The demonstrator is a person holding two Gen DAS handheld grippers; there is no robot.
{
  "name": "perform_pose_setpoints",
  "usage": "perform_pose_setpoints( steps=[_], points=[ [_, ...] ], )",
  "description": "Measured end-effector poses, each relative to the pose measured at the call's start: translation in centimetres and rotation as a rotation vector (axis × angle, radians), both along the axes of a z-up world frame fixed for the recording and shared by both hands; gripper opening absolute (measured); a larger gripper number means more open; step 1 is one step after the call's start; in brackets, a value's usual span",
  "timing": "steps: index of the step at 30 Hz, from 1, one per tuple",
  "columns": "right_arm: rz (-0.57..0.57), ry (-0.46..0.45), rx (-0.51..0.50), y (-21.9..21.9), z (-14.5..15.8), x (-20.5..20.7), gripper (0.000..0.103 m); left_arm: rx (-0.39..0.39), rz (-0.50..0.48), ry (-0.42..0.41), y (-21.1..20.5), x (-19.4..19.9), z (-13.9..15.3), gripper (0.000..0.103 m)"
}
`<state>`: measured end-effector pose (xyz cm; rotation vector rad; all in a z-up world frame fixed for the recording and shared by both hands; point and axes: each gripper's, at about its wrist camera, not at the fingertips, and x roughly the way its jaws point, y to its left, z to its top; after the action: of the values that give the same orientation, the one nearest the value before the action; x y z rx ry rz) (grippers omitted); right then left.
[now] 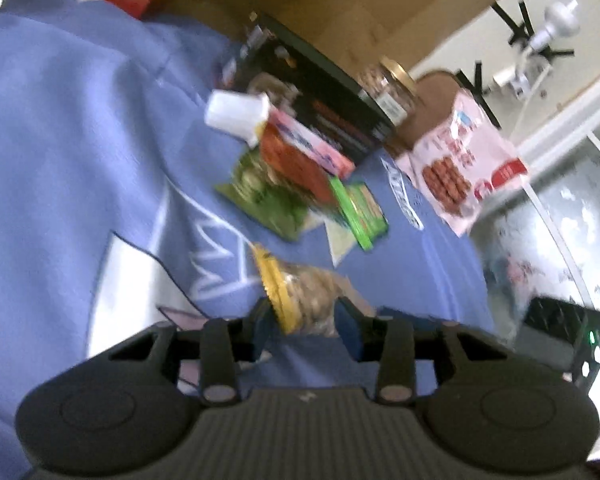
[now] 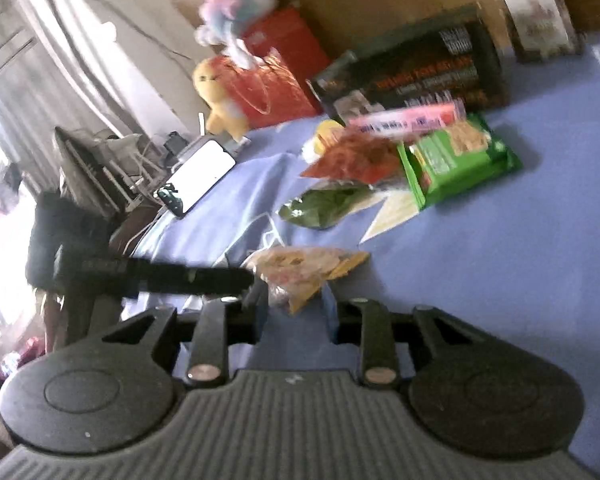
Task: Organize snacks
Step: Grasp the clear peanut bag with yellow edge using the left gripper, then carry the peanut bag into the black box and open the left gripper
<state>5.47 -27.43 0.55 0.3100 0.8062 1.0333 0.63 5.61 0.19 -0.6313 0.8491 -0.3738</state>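
A clear snack bag with a yellow edge [image 1: 300, 296] sits between the fingers of my left gripper [image 1: 306, 322], which is shut on it above the blue cloth. The same bag [image 2: 304, 270] also lies between the fingers of my right gripper [image 2: 294, 312], which grips its near end. The left gripper's dark body [image 2: 160, 274] reaches in from the left in the right wrist view. Beyond lies a pile of snacks: a green packet [image 1: 358, 208], a red packet [image 1: 296, 164], a pink box [image 1: 312, 142] and a dark green bag [image 1: 264, 196].
A black box [image 1: 320, 100], a jar with a gold lid [image 1: 392, 88] and a pink cookie bag [image 1: 464, 160] stand behind the pile, before a cardboard box [image 1: 340, 0]. A red gift bag [image 2: 276, 76], plush toys [image 2: 220, 96] and a phone [image 2: 198, 178] are at the left.
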Motion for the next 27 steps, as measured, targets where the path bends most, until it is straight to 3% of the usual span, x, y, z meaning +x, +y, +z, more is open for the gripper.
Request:
perform_pose_setpoints(
  steps=[4,9,12,14,20,27],
  points=[
    [0.000,-0.127,-0.105,0.8,0.8,-1.1,0.042,0.016,0.006,-0.025,0.6,-0.2,0.7,0.046],
    [0.058,-0.234,-0.227,2.5,0.2,-2.2,0.044,0.043,-0.011,-0.024,0.1,0.8,0.9,0.047],
    [0.057,-0.357,-0.314,4.4,-0.1,-3.5,0.045,0.118,-0.038,-0.024,-1.2,1.8,0.2,0.031],
    [0.042,-0.411,-0.344,5.2,-0.3,-3.9,0.043,0.126,-0.056,-0.028,-1.4,1.8,0.2,0.029],
    [-0.012,-0.459,-0.345,6.7,-0.3,-3.7,0.036,0.079,-0.035,-0.038,-0.4,1.2,0.2,0.026],
    [-0.086,-0.538,-0.298,7.0,2.0,-2.4,0.036,0.110,-0.049,-0.140,-0.7,3.8,4.2,0.024]
  ],
)
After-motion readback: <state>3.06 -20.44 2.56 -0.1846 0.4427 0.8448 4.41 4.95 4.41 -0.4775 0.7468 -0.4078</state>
